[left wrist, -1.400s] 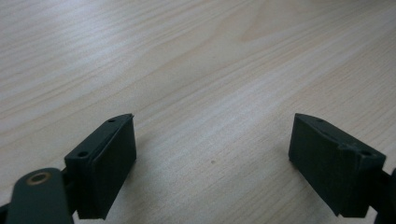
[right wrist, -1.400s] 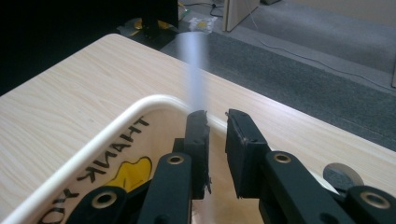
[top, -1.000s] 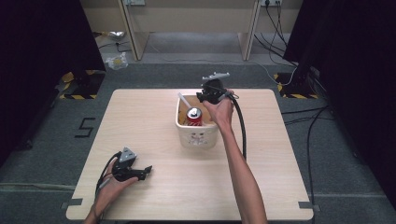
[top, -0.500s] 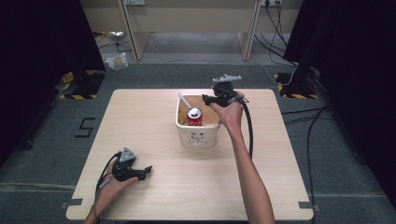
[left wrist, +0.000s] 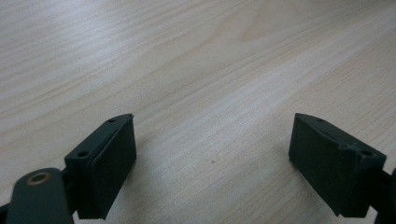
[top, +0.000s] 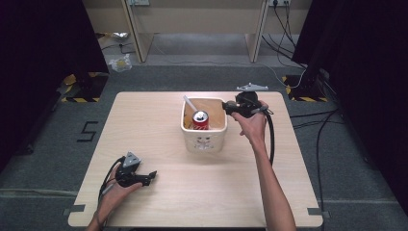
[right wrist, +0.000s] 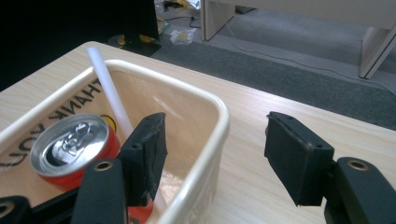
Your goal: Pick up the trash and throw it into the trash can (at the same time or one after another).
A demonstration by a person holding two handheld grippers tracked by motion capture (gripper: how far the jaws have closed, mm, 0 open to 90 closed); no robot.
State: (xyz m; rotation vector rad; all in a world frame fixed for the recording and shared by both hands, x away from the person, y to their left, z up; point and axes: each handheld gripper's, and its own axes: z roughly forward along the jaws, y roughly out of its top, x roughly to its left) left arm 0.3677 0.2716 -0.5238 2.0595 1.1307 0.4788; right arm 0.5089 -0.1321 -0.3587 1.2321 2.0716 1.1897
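Since the earlier frame, the right gripper (top: 226, 108) has been drawn sideways from above the bin (top: 204, 142) to its right rim, and its jaws have just been opening; nothing is held, though the rim (right wrist: 212, 140) passes between them. Inside the cream bin a red can (right wrist: 74, 149) stands upright beside a white straw (right wrist: 109, 95) leaning against the wall. "THANK YOU" can be partly read inside. The left gripper (top: 153, 174) is rested on the table (top: 144, 130), jaws wide and empty.
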